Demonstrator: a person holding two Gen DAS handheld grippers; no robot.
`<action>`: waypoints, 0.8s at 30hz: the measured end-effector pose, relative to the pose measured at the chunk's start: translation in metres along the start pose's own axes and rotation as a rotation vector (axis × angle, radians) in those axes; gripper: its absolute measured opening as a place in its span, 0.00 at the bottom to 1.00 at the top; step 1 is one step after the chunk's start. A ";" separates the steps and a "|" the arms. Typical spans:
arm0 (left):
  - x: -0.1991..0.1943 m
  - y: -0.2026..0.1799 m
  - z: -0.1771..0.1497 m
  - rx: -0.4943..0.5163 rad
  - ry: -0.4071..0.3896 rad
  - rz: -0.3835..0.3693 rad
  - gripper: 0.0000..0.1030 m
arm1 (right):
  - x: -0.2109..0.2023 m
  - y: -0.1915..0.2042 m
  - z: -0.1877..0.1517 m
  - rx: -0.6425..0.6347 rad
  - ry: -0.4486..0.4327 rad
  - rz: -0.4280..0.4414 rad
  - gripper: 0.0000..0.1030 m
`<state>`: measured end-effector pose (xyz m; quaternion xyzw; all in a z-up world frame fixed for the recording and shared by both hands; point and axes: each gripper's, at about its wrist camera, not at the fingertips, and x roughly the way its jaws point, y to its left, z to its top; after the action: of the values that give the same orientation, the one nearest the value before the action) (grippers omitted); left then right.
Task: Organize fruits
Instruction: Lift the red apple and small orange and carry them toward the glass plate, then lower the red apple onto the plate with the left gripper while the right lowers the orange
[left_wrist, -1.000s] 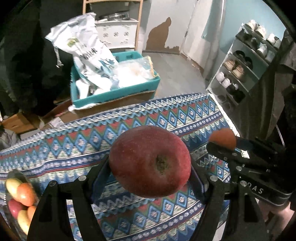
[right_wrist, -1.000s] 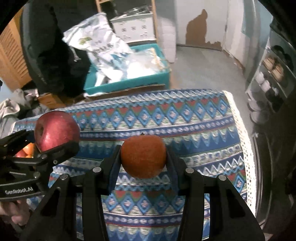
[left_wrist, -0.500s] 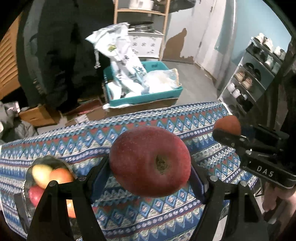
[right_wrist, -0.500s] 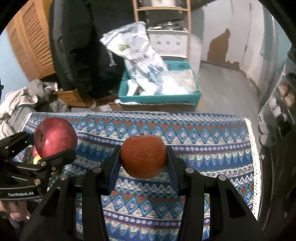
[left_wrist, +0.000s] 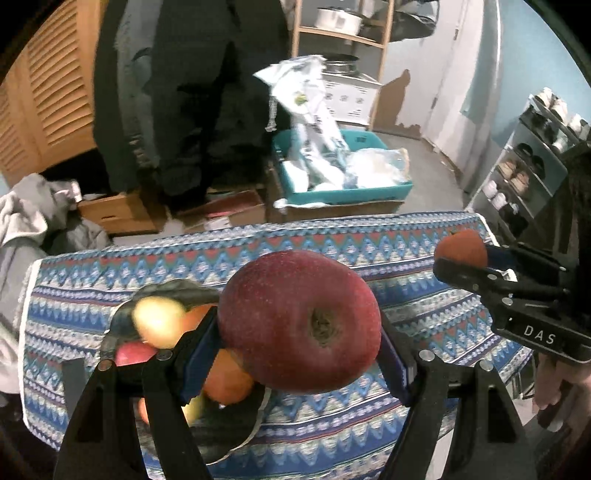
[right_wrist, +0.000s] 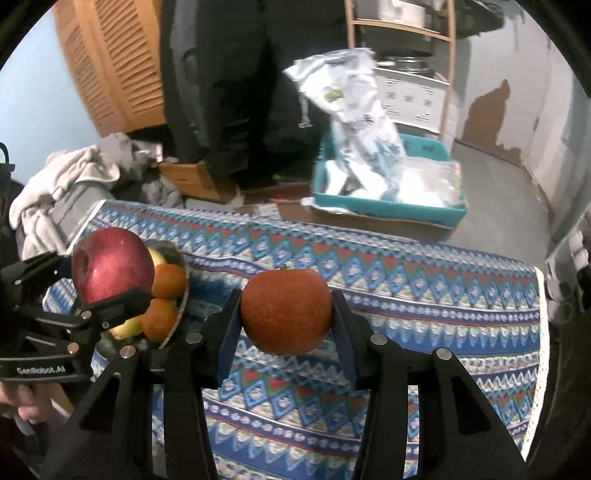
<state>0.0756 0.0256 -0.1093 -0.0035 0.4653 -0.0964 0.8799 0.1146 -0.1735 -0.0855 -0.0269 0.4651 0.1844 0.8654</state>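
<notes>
My left gripper (left_wrist: 299, 354) is shut on a large red apple (left_wrist: 299, 325) and holds it above the right side of a dark bowl (left_wrist: 173, 288) on the patterned tablecloth (left_wrist: 369, 243). The bowl holds several yellow, red and orange fruits (left_wrist: 159, 321). My right gripper (right_wrist: 286, 314) is shut on an orange (right_wrist: 286, 312), held above the middle of the cloth. In the right wrist view the left gripper (right_wrist: 107, 284) with the apple (right_wrist: 110, 269) hangs at the left over the bowl (right_wrist: 181, 295). The right gripper (left_wrist: 465, 258) with its orange (left_wrist: 461, 249) shows at the right of the left wrist view.
A teal crate (right_wrist: 388, 206) with plastic bags stands on the floor beyond the table. A person in dark clothes (right_wrist: 236, 74) stands behind it. A shoe rack (left_wrist: 524, 170) is at the right, a heap of clothes (right_wrist: 70, 177) at the left.
Both grippers have moved left with their fruit. The bowl of fruit has come from the left edge to under the left gripper.
</notes>
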 end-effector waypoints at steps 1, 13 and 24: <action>-0.002 0.007 -0.002 -0.006 0.001 0.007 0.76 | 0.002 0.006 0.001 -0.011 0.002 0.004 0.44; 0.003 0.065 -0.020 -0.069 0.029 0.050 0.76 | 0.030 0.064 0.011 -0.094 0.036 0.071 0.44; 0.044 0.105 -0.041 -0.122 0.110 0.079 0.76 | 0.071 0.099 0.008 -0.142 0.099 0.106 0.44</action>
<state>0.0842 0.1247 -0.1787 -0.0335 0.5178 -0.0333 0.8542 0.1224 -0.0585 -0.1267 -0.0728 0.4939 0.2609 0.8263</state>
